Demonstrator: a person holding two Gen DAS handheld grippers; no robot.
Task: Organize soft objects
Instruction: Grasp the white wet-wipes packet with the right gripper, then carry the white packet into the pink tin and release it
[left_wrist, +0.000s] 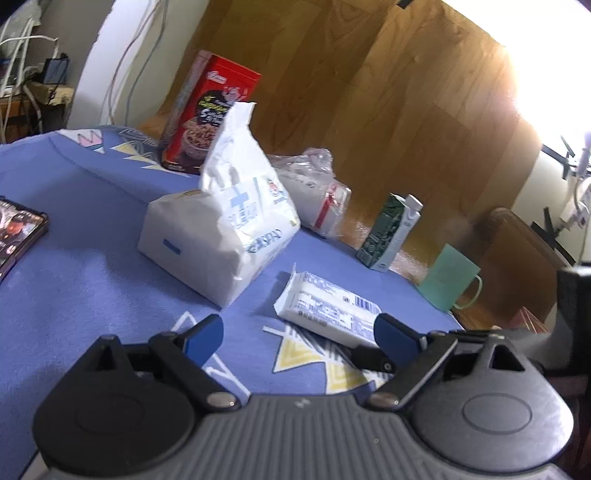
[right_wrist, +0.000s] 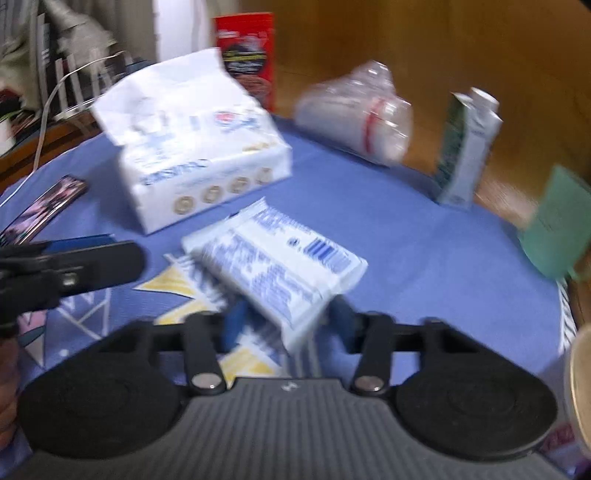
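while left gripper (left_wrist: 297, 338) gapes, right gripper (right_wrist: 288, 319) pinches wipes pack (right_wrist: 280, 266).

I see a table draped in a blue cloth (left_wrist: 92, 266) with yellow triangles, standing on a wooden plank floor (left_wrist: 388, 92). A white wall (left_wrist: 107, 74) with hanging cables sits at eleven o'clock; hard daylight (left_wrist: 546, 66) blows out at two o'clock.

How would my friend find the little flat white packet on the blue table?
Find the blue patterned tablecloth and the big white tissue pack with a sheet sticking up. The small flat white packet lies just in front, nearest the right hand-held gripper. Only it shows a blue barcode.
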